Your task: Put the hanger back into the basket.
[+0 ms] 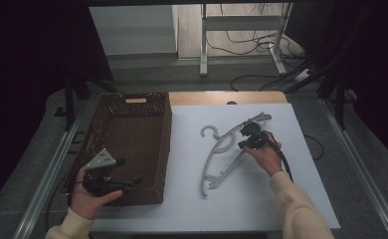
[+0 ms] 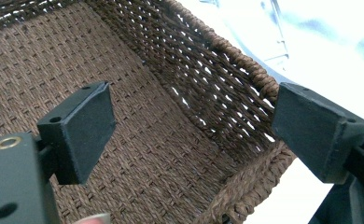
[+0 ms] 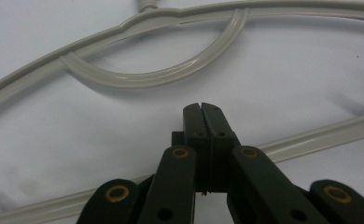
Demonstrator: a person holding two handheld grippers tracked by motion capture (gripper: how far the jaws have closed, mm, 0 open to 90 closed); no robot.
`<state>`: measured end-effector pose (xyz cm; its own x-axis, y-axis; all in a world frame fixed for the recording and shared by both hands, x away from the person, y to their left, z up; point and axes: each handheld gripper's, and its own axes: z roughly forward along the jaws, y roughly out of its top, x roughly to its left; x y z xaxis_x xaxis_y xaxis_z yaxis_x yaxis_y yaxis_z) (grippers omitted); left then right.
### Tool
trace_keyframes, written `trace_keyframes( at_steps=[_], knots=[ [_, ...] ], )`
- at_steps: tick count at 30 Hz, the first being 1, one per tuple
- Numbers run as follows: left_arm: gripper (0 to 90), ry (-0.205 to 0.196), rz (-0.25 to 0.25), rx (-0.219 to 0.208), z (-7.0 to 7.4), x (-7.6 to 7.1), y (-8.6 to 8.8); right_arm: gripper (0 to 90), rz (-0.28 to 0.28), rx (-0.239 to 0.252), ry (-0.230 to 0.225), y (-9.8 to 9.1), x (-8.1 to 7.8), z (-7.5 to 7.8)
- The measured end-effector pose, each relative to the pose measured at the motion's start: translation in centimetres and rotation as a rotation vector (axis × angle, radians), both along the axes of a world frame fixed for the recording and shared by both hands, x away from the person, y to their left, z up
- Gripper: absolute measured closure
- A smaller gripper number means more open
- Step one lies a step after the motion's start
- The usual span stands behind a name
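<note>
Two grippers work apart: the right gripper [image 1: 247, 135], jaws together over the lower bar of the grey plastic hanger [image 1: 227, 149], which lies on the white table [image 1: 182, 209], long axis diagonal. The left gripper [image 1: 125, 173] hangs wide apart over the wicker basket [image 1: 102, 117], well left of the hanger.

At the lower left of the high view, the left gripper [image 1: 113, 175] is showing a black body topped by a grey three-cornered plate dotted with small holes. In the left gripper view its two jaws are appearing as thick, matte black rectangular blocks, with a brass-ringed screw hole sitting at the lower left. At centre right of the high view, the right gripper [image 1: 249, 134] is trailing a black cable. The right gripper view is showing black linkage arms with brass-ringed pivots and small screw holes. Cream sleeves are covering both forearms.
</note>
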<state>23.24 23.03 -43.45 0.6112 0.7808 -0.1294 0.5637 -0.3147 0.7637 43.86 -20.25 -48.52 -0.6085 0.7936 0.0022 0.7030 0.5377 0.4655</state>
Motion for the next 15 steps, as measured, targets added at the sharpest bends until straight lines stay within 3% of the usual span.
trace_keyframes(
  at_steps=[15],
  knots=[
    [13.8, 0.002, -0.003, 0.003, -0.01, 0.02, -0.10, 89.6, -0.006, 0.011, -0.009, 0.20, 0.23, 0.14]
  ],
)
